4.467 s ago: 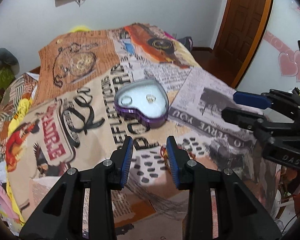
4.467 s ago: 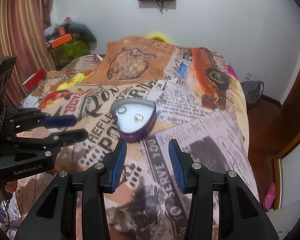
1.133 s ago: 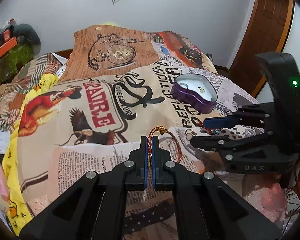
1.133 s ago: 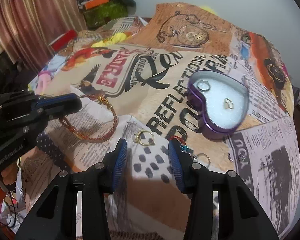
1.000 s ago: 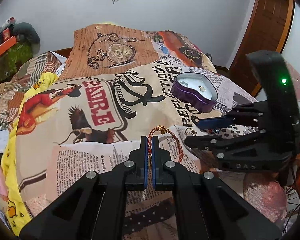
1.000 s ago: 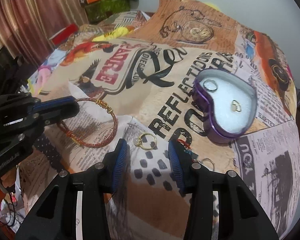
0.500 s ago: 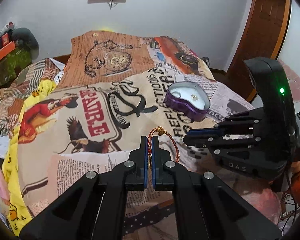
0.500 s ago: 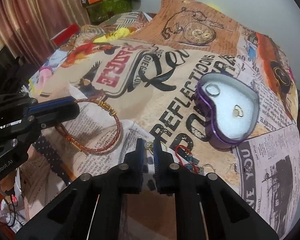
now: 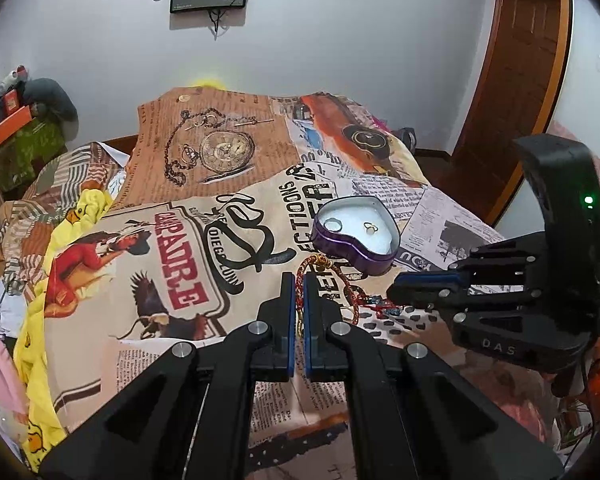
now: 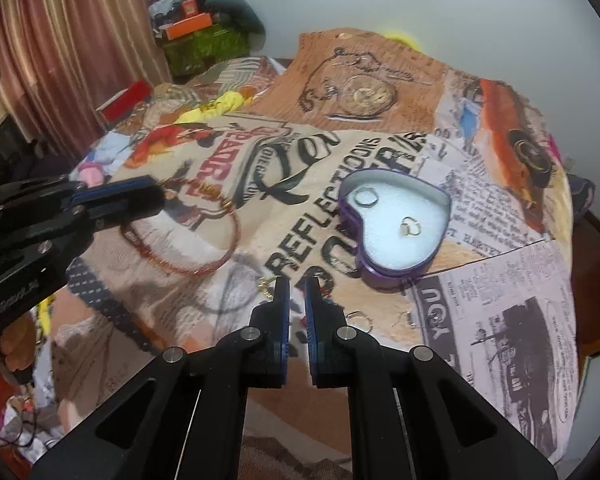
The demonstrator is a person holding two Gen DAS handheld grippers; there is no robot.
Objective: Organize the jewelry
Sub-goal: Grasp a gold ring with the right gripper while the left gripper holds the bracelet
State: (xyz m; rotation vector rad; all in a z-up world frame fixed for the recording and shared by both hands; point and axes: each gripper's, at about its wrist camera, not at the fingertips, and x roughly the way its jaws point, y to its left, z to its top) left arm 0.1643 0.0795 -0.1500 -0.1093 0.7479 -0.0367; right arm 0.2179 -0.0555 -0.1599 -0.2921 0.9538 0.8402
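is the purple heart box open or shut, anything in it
Open, no lid on it. The purple heart box shows its white lining, with a silver ring and a small gold ring lying inside.

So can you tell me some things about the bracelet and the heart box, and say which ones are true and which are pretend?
1. The left gripper is pinching the red and gold woven bracelet. True.
2. The purple heart-shaped tin box has its lid on. False: it is open, and its white lining shows.
3. Two small rings lie inside the box. True.
4. The right gripper is wide open. False: its fingers are nearly together, with a small gold ring by its tip.
5. The bracelet is already in the box. False: it hangs from the left gripper, outside the box.
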